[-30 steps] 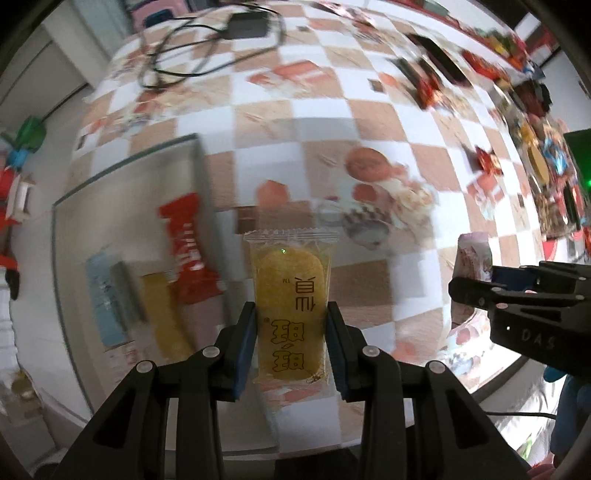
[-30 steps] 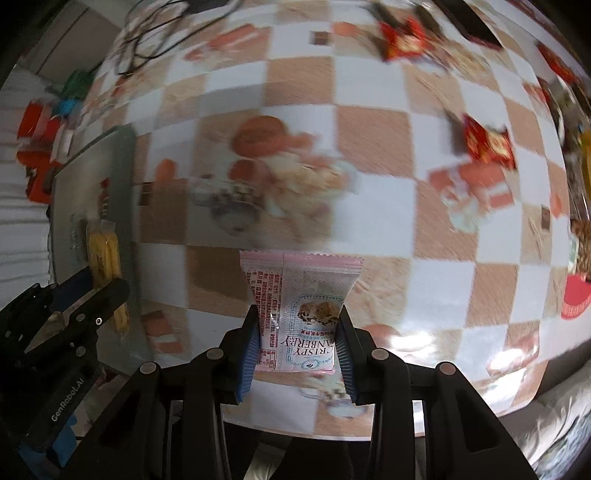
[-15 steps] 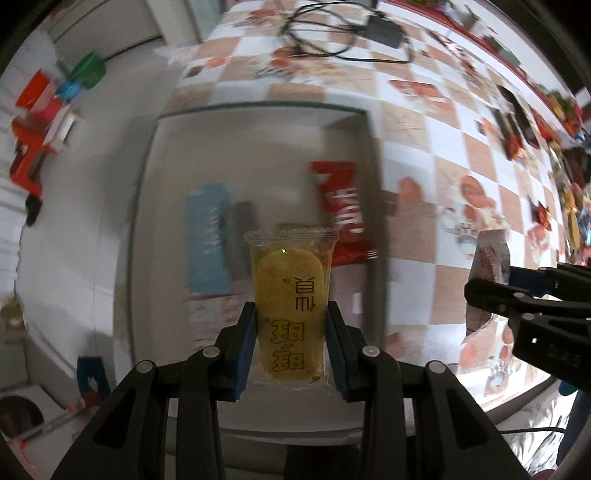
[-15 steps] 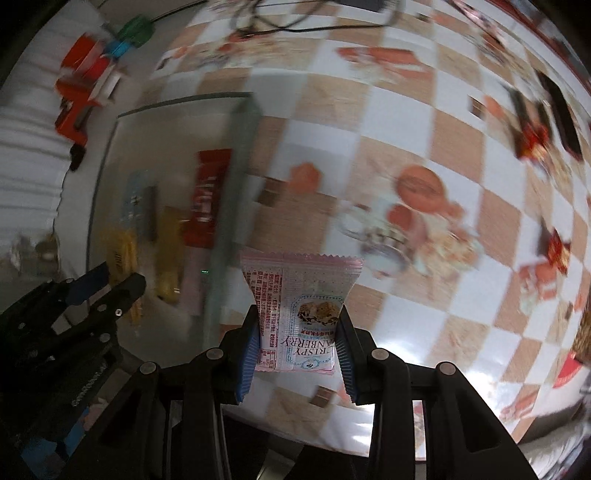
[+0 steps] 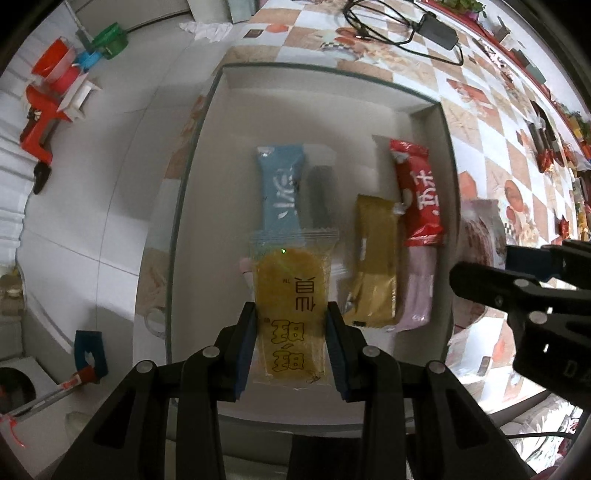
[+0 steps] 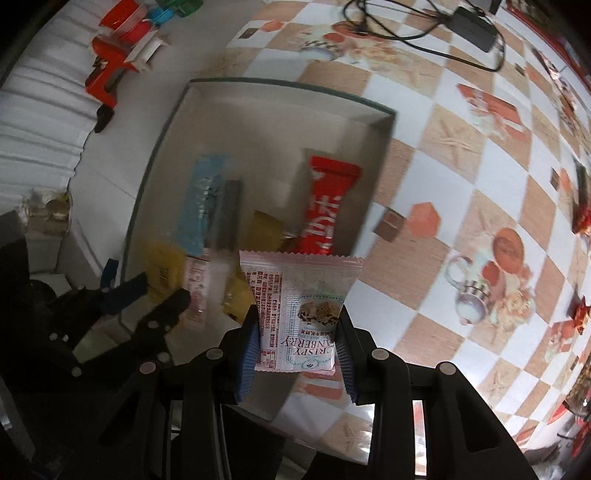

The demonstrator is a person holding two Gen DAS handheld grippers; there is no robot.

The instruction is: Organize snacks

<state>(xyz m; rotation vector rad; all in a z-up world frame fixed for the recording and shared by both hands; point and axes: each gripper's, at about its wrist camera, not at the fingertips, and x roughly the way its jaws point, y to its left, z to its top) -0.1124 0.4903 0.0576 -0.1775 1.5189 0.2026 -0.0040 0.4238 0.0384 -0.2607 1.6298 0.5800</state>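
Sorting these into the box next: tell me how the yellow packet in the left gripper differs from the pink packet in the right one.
The yellow packet is clear film showing a golden snack; the pink packet is opaque and printed. The yellow one hangs over the box interior, the pink one over its right wall. The yellow is taller. Both are sealed and held upright between closed fingers.

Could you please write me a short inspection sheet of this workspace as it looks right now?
Surface: checkered tablecloth with food prints.
Job's things: grey box holding a blue packet, a red packet, a mustard packet and a pink packet.
Clutter: loose red snacks at the table's far right.
Grippers: left gripper shut on the yellow packet above the box; right gripper shut on the cranberry packet near the box's right wall.
Cables: black cable and adapter at the far end.
Surroundings: white floor, red and green toys.
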